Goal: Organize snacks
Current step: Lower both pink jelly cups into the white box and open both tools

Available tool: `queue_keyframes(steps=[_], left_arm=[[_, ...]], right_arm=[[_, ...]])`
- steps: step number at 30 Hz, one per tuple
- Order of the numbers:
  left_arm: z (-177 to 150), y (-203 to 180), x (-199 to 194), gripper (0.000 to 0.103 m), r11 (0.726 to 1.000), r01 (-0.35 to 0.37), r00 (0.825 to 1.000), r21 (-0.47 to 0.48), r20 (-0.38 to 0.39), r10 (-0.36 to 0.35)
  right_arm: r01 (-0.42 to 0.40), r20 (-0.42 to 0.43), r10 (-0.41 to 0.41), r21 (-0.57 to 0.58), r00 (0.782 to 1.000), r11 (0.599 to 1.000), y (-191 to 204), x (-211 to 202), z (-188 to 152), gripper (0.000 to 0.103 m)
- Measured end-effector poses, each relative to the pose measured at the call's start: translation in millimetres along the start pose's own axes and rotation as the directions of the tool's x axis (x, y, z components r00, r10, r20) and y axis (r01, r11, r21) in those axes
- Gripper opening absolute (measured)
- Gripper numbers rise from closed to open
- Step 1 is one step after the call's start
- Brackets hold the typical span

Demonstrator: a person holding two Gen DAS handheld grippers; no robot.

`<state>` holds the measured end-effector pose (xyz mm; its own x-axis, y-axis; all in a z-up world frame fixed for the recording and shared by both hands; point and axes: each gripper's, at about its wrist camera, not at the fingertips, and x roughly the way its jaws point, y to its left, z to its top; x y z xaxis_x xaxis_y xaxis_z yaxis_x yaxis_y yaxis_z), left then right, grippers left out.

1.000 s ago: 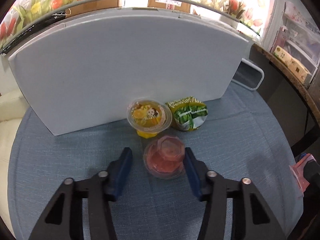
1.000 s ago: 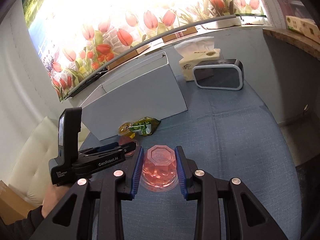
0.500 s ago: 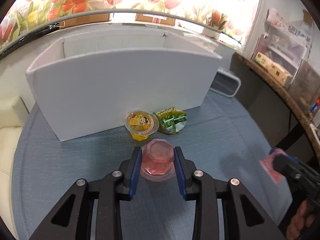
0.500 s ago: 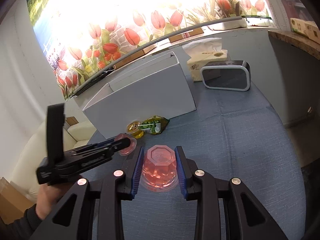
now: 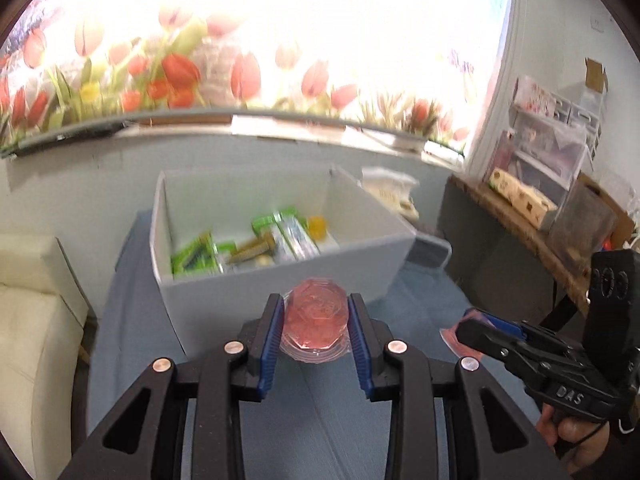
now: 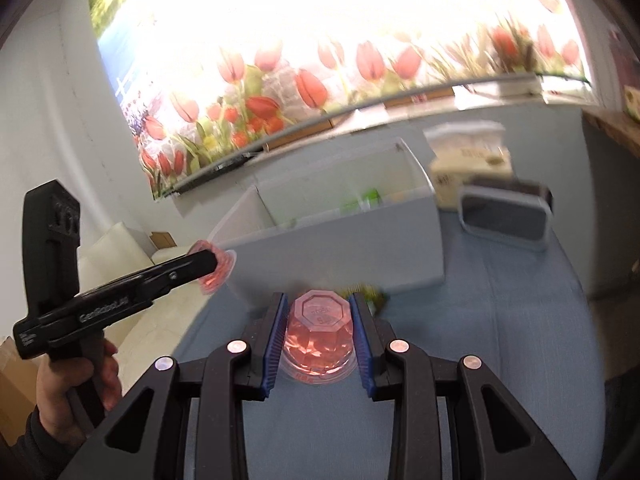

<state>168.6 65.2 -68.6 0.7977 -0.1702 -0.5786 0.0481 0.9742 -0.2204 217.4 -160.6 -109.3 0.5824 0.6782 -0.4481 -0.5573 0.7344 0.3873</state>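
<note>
The left gripper point(image 5: 316, 322) is closed on a pink jelly cup point(image 5: 315, 314), its blue pads pressing the two sides of the cup, and the cup is in the air in front of the near wall of the white box point(image 5: 280, 284). The right gripper point(image 6: 320, 330) is closed in the same way on a second pink jelly cup point(image 6: 320, 334), which is also above the blue tablecloth point(image 6: 500, 340) and not touching it. In each wrist view the other gripper shows at the side with a pink cup in its tip, so the two grippers are near each other, both on the near side of the box. The white box stands open on the blue tablecloth, and inside it lie several green snack packets point(image 5: 196, 258) and one small yellow cup point(image 5: 318, 226). Just beside the near wall of the box, behind the right gripper's cup, a green and yellow packet point(image 6: 366, 292) lies on the cloth, a little blurred. Behind the box on the right are a tissue box point(image 6: 470, 166) and a dark rounded device point(image 6: 504, 216), and on the wall there is a large picture of red tulips point(image 6: 320, 76)
</note>
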Motion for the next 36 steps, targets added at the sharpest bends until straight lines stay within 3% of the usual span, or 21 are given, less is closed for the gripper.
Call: queue_keyframes(steps=[6,11,17,19,20,21,22,23,30,36], left_arm=[[47.5,15.4,12.1,0.036,1.000,0.008,0.999,-0.016,0.036,-0.008],[89.9,37.3,57.6,0.036,0.998,0.017,1.000,-0.054,0.001,-0.017],[115.3,58.4,125.3,0.036,0.999,-0.019,0.996,-0.045,-0.090,0.015],[115.1,59.7,140.3,0.046,0.998,-0.034,0.992,-0.043,-0.122,0.029],[114.6,61.2,146.7,0.073,0.997,-0.065,0.988,-0.044,-0.140,0.058],[113.5,62.4,148.4,0.095,0.995,-0.089,0.987,-0.049,-0.136,0.082],[112.6,63.0,146.6,0.102,0.994,-0.096,0.989,-0.054,-0.117,0.089],[111.5,63.8,143.1,0.103,0.993,-0.101,0.991,-0.057,-0.092,0.096],[107.1,64.9,136.8,0.103,0.990,-0.139,0.985,-0.032,-0.108,0.135],[105.7,59.7,113.9,0.103,0.990,-0.138,0.986,-0.032,-0.094,0.135]], right_arm=[[0.003,0.012,-0.002,-0.034,1.000,0.999,5.0,37.8,69.0,0.035],[0.049,-0.046,-0.052,-0.070,0.998,0.996,-6.6,93.1,123.9,0.035],[0.129,-0.116,-0.142,-0.111,0.983,0.985,-30.5,145.5,151.0,0.035],[0.138,-0.138,-0.151,-0.099,0.979,0.985,-39.6,154.9,152.7,0.035],[0.147,-0.150,-0.160,-0.093,0.976,0.985,-43.1,158.3,152.9,0.039],[0.150,-0.157,-0.162,-0.087,0.974,0.985,-45.1,160.0,153.7,0.064],[0.153,-0.139,-0.164,-0.083,0.977,0.985,-46.8,158.6,153.7,0.091],[0.162,-0.132,-0.172,-0.080,0.976,0.983,-46.8,155.0,153.8,0.098],[0.194,-0.073,-0.193,-0.001,0.978,0.981,-57.2,133.7,156.8,0.103],[0.222,-0.061,-0.222,-0.019,0.973,0.975,-49.1,119.5,151.8,0.103]])
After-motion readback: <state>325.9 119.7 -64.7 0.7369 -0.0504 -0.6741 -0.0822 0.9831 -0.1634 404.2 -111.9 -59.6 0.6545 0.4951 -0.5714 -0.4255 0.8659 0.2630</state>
